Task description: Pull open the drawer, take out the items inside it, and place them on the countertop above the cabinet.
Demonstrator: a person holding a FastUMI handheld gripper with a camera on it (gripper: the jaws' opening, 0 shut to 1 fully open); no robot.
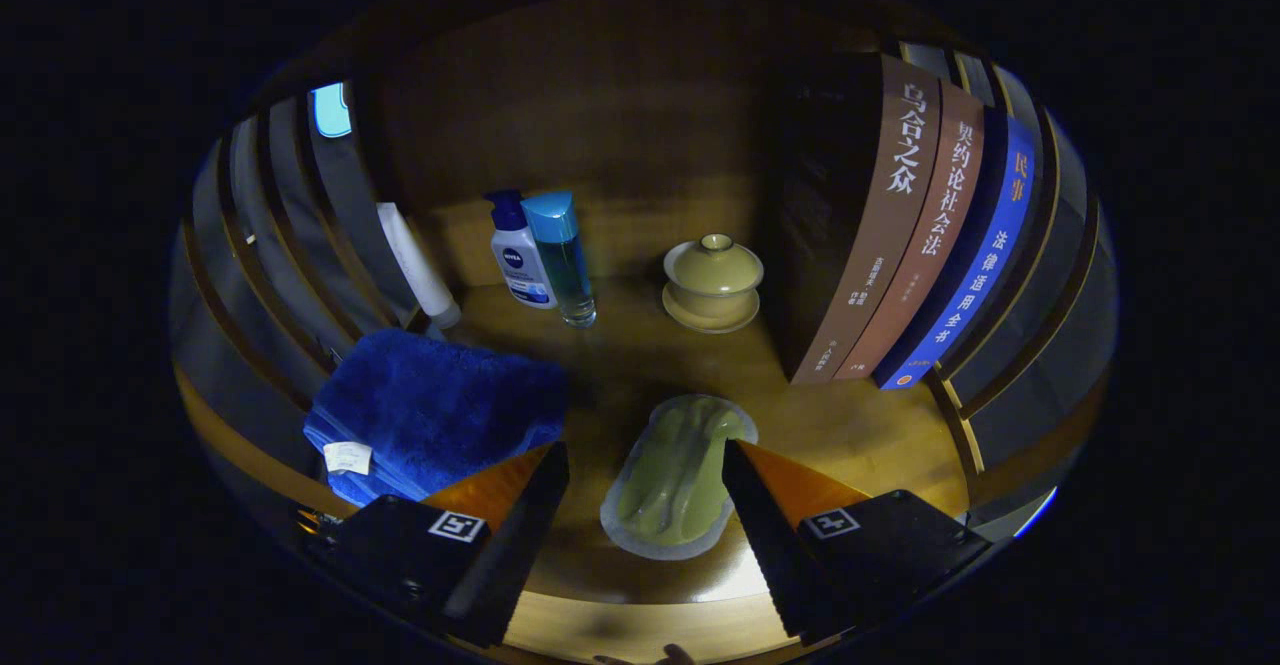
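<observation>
Gripper point(645, 465) released astride a soft, light, likely slippery green pouch point(678, 480) near the countertop's point(860, 435) front edge, best pinched across its middle.

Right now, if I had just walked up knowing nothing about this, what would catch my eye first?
Probably the pale green pouch lying flat on the wooden surface between the open gripper fingers, neither finger touching it. Next, the bright blue towel just ahead of the left finger, and the row of upright books beyond the right one. Farther back stand two bottles and a lidded cup.
</observation>
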